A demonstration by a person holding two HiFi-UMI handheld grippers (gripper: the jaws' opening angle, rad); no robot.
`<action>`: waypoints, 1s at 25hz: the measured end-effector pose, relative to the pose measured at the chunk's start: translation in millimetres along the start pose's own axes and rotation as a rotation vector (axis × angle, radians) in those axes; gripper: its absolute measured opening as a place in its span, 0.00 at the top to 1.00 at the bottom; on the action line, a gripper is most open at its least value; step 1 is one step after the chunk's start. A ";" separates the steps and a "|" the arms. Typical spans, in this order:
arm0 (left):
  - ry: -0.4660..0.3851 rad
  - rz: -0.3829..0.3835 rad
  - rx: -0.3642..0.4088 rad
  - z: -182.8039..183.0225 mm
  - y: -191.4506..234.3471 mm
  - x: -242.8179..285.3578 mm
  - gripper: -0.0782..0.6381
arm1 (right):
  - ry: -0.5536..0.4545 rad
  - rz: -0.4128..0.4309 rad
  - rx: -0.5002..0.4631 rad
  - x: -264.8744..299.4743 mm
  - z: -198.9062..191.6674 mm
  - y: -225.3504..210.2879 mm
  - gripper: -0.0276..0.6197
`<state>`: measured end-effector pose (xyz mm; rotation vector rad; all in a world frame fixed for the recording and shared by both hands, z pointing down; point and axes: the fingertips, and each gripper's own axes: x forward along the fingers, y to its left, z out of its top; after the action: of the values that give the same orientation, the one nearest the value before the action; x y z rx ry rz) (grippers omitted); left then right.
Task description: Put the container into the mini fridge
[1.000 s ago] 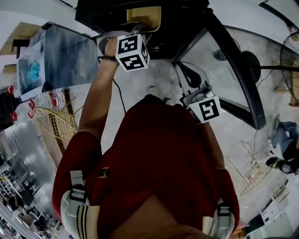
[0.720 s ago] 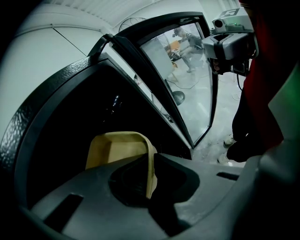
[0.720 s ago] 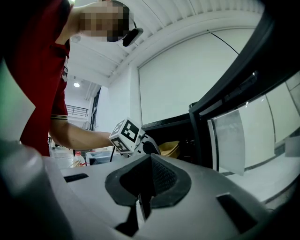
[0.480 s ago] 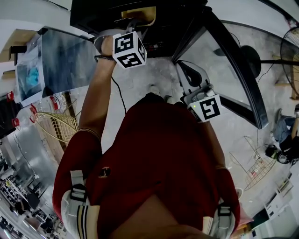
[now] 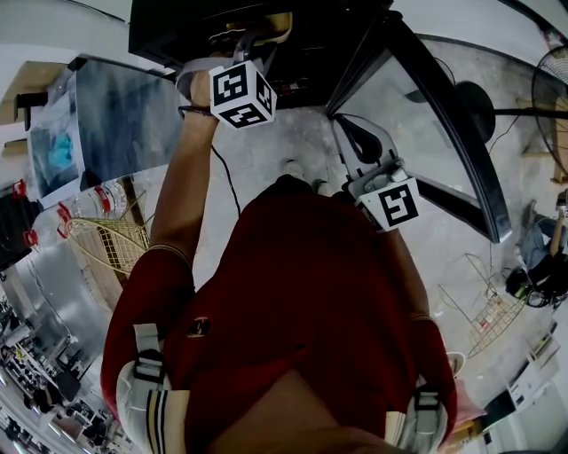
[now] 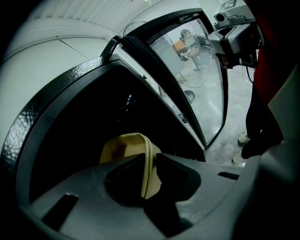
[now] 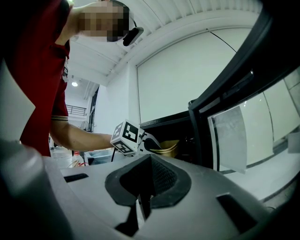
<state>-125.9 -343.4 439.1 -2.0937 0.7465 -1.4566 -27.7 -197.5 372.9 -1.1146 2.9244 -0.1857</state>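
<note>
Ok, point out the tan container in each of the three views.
Head view: top centre, the container just inside the mini fridge.
Left gripper view: lower centre, its rim between the left gripper's jaws, which have just been opening.
Right gripper view: centre, small, inside the dark opening beside the left gripper's marker cube.
Shared landmark: the open glass door, right of the container in all three.

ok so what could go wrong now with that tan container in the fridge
The left gripper has just been opening its jaws around the rim of the tan plastic container: pulling back crooked might snag and tip it. The open glass door stands near the right gripper and might get knocked.
</note>
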 end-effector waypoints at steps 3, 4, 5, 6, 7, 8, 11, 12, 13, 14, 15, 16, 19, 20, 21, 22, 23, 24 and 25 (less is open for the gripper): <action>-0.011 0.028 -0.008 -1.5 6.0 1.7 0.80 | -0.022 -0.001 0.001 2.1 3.9 0.6 0.96; -0.016 0.038 -0.011 -1.5 7.8 2.0 0.79 | -0.040 0.001 0.002 2.7 6.8 1.1 0.96; -0.019 0.048 -0.014 -1.6 9.2 2.5 0.77 | -0.046 0.001 0.003 2.6 7.8 1.1 0.96; -0.021 0.059 -0.017 -2.0 10.3 3.1 0.76 | -0.036 -0.002 0.003 1.8 5.9 0.7 0.96; -0.021 0.071 -0.021 -2.8 11.4 3.9 0.74 | -0.017 -0.008 0.003 0.7 2.5 0.2 0.96; -0.021 0.084 -0.025 -4.0 12.6 4.9 0.73 | -0.001 -0.014 0.003 -0.1 -0.3 -0.2 0.96; -0.014 0.132 -0.038 -8.0 18.0 8.6 0.72 | -0.008 -0.016 -0.005 -0.6 0.7 0.3 0.96; -0.012 0.150 -0.043 -9.3 20.6 9.8 0.72 | -0.018 -0.016 -0.007 -0.6 2.3 0.3 0.96; -0.009 0.169 -0.049 -10.6 23.7 10.6 0.71 | -0.023 -0.016 -0.009 -0.5 3.0 0.3 0.96; -0.007 0.189 -0.057 -12.2 27.2 11.0 0.71 | -0.019 -0.017 -0.009 -0.6 2.5 0.6 0.96; -0.004 0.208 -0.067 -14.0 30.8 11.1 0.71 | -0.009 -0.019 -0.007 -0.9 0.9 0.9 0.96; -0.002 0.224 -0.077 -15.9 34.1 11.2 0.71 | 0.003 -0.021 -0.007 -1.2 -1.0 1.2 0.96; 0.012 0.247 -0.100 -20.5 40.5 13.1 0.71 | 0.018 -0.028 -0.005 -3.0 -4.2 1.7 0.96; 0.018 0.253 -0.103 -21.0 41.9 13.4 0.71 | 0.016 -0.029 -0.005 -3.9 -3.8 2.0 0.96; 0.019 0.260 -0.104 -20.7 42.8 13.2 0.71 | 0.014 -0.030 -0.004 -5.0 -3.5 2.3 0.96; 0.017 0.266 -0.103 -19.5 43.3 12.5 0.71 | 0.015 -0.031 -0.002 -6.1 -3.5 2.6 0.96; 0.010 0.273 -0.102 -17.9 43.4 11.5 0.71 | 0.017 -0.032 -0.001 -7.1 -3.5 2.9 0.96; 0.000 0.281 -0.100 -16.0 43.3 10.3 0.71 | 0.019 -0.031 -0.001 -7.7 -3.5 3.1 0.96; -0.011 0.289 -0.099 -14.1 43.0 9.1 0.70 | 0.021 -0.031 0.000 -8.2 -3.7 3.1 0.96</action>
<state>-143.7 -382.2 421.5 -1.9641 1.0856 -1.2723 -23.8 -189.4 375.9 -1.1664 2.9269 -0.1986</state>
